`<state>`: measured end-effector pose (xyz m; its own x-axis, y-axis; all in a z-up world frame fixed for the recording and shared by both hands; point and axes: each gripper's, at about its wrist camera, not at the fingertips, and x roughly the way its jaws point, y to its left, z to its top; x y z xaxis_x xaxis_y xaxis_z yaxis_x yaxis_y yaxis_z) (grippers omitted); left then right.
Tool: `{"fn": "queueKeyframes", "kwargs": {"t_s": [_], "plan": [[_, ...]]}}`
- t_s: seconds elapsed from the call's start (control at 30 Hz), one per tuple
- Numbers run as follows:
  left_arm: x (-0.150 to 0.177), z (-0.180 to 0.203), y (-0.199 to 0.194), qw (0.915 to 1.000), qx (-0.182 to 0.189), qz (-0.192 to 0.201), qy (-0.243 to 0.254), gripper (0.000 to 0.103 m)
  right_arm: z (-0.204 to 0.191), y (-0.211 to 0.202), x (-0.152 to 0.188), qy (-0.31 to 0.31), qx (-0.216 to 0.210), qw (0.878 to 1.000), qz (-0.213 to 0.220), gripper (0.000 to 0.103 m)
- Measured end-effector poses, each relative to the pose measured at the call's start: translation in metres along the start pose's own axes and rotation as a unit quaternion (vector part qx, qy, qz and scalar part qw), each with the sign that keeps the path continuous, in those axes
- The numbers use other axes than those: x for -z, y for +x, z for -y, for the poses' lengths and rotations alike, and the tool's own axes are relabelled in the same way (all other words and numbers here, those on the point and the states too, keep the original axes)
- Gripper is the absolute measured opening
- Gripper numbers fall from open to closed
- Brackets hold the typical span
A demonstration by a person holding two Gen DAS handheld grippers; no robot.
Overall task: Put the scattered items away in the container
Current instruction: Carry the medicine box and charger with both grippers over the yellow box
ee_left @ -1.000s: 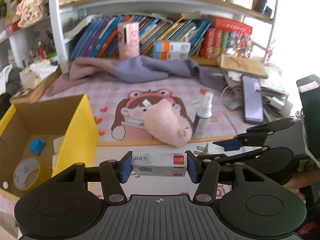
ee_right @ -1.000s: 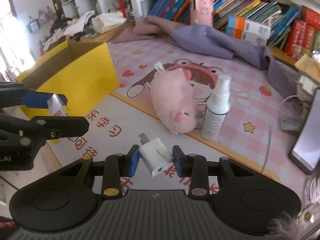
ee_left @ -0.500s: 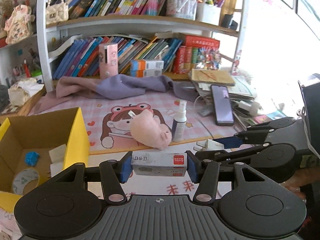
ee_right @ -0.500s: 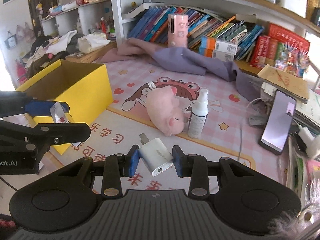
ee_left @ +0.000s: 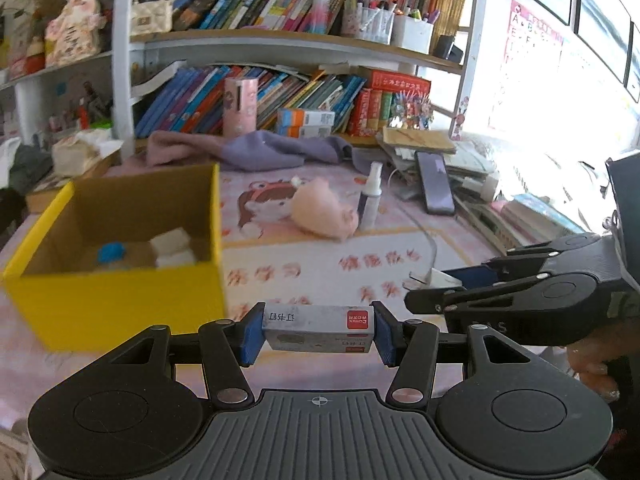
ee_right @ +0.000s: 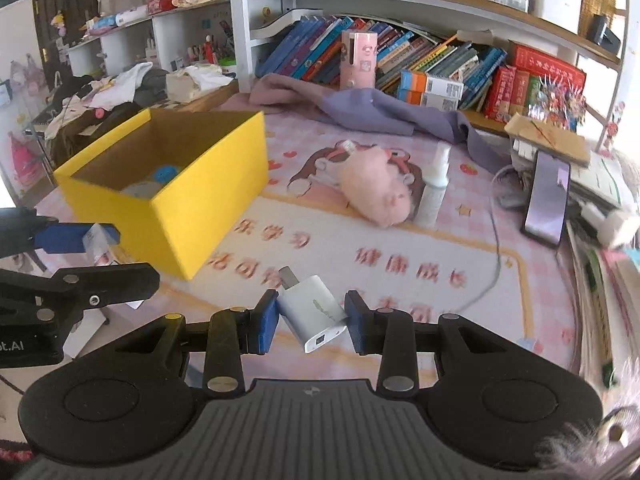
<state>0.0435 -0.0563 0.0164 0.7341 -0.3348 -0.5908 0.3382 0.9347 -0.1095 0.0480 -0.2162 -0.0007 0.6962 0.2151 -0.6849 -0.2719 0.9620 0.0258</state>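
- Left hand-held gripper (ee_left: 318,334), at 6 o'clock in its own view: its blue pads are clamping a grey staple box (ee_left: 319,329) end to end, the box lying level with a red label at its right end.
- Right hand-held gripper (ee_right: 308,322): its jaws are pinching a white charger plug (ee_right: 314,308), tilted, prongs pointing toward 11 o'clock.
- Change over the last second: both grippers have been pulling back from the tabletop (ee_right: 400,248), so the yellow container (ee_right: 168,184) is now showing whole at 10 o'clock; judged, both loads are being carried toward it.
- Container interior: a blue item (ee_left: 110,253) and white blocks (ee_left: 172,246) are already lying inside.
- Farther, at 12 to 1 o'clock: a pink plush (ee_right: 378,190) and a spray bottle (ee_right: 434,188) are still waiting, touching each other.
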Motion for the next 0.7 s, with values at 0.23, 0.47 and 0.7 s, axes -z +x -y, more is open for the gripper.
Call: {"fn": "queueKeyframes", "kwargs": {"t_s": [0.23, 0.47, 0.7], "plan": [[0.027, -0.012, -0.038, 0.9999, -0.005, -0.008, -0.009, 0.053, -0.053, -0.02, 0.028, -0.014, -0.021, 1.0, -0.013, 0.034], [0.043, -0.024, -0.066, 0.9992, -0.023, 0.003, -0.034, 0.053, -0.081, -0.036, 0.037, -0.032, -0.03, 0.999, -0.005, 0.034], [0.052, -0.034, -0.087, 0.9972, -0.046, 0.016, -0.057, 0.053, -0.102, -0.046, 0.039, -0.053, -0.043, 0.998, 0.006, 0.034]]}}
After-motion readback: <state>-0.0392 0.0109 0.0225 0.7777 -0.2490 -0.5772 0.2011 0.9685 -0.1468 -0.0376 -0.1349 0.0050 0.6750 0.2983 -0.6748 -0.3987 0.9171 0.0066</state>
